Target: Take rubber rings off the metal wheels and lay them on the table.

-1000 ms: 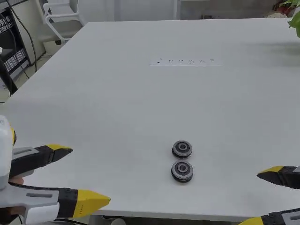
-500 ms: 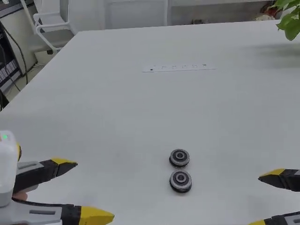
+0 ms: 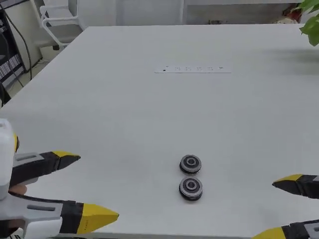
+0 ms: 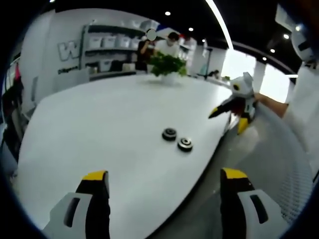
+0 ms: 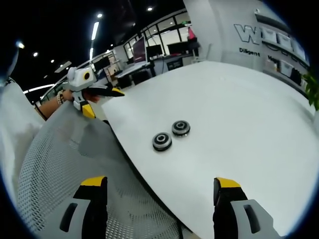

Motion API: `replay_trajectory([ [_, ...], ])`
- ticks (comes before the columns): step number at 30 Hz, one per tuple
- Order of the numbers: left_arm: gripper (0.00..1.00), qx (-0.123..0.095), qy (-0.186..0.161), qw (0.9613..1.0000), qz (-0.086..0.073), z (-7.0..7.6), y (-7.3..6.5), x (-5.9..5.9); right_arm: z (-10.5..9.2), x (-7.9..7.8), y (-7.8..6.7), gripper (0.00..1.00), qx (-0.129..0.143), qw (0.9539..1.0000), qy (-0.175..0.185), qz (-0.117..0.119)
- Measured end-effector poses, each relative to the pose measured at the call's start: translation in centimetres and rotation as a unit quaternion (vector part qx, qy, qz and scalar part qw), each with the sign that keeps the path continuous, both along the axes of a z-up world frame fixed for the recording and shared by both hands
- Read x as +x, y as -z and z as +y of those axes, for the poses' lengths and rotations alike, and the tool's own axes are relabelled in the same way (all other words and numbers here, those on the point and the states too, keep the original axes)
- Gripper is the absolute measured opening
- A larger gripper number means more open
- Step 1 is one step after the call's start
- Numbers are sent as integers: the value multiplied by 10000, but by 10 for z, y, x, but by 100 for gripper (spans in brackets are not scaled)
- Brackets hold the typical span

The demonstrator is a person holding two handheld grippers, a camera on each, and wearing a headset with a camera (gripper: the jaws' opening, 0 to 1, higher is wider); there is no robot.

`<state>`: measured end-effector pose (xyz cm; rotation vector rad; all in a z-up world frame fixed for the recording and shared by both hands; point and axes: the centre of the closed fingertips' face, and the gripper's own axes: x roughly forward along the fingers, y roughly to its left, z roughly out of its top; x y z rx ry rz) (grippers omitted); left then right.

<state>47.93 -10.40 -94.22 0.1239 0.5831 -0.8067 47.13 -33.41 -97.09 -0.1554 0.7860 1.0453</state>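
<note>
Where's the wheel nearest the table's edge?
Head view: the nearer wheel lies by the table's front edge, right of centre, just in front of the other wheel.

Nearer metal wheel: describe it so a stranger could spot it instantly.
On the white table, by the person's edge, two small round black-rimmed metal wheels sit one behind the other. The nearer wheel is closest to that edge; the farther wheel lies just beyond.

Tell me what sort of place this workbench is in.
Probably an open-plan office or lab: a large white table, wall shelves with storage bins, desk monitors and a potted plant.
</note>
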Motion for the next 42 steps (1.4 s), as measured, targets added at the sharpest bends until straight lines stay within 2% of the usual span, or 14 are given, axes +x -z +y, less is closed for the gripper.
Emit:
replay_trajectory([
  [3,93,119,71,9999,-27,-1,-2,1,-1,7,-6,87,63,9999,36,-83],
  [6,93,189,139,9996,-133,-3,-9,5,0,14,-12,86,89,9998,38,-171],
  [9,93,201,201,9994,-220,-7,-15,10,1,22,-18,86,108,9995,22,-282],
  [12,92,237,292,9986,-375,-13,-25,18,4,29,-22,85,152,9993,-8,-344],
  [15,92,261,381,9980,-443,-19,-32,22,10,35,-24,84,179,9990,-66,-398],
  [18,91,176,532,9965,-624,-31,-46,26,16,40,-26,83,142,9988,-166,-437],
  [20,91,174,580,9959,-666,-35,-51,27,19,43,-29,82,141,9984,-229,-496],
  [21,91,222,659,9947,-760,-43,-57,29,24,47,-35,82,170,9977,-283,-586],
  [25,89,383,881,9905,-985,-53,-68,39,34,57,-49,81,252,9965,-357,-717],
  [28,88,344,1048,9877,-1106,-68,-78,44,42,62,-57,81,244,9953,-480,-809],
  [30,88,320,1099,9870,-1131,-74,-81,46,46,63,-60,80,212,9944,-561,-873],
  [31,87,310,1185,9852,-1198,-80,-84,49,50,65,-63,80,202,9938,-619,-906],
  [37,82,320,1551,9774,-1404,-96,-86,65,67,71,-63,76,55,9908,-898,-1007],
  [42,78,101,1573,9782,-1348,-105,-75,80,83,71,-53,72,102,9890,-1037,-1050],
])
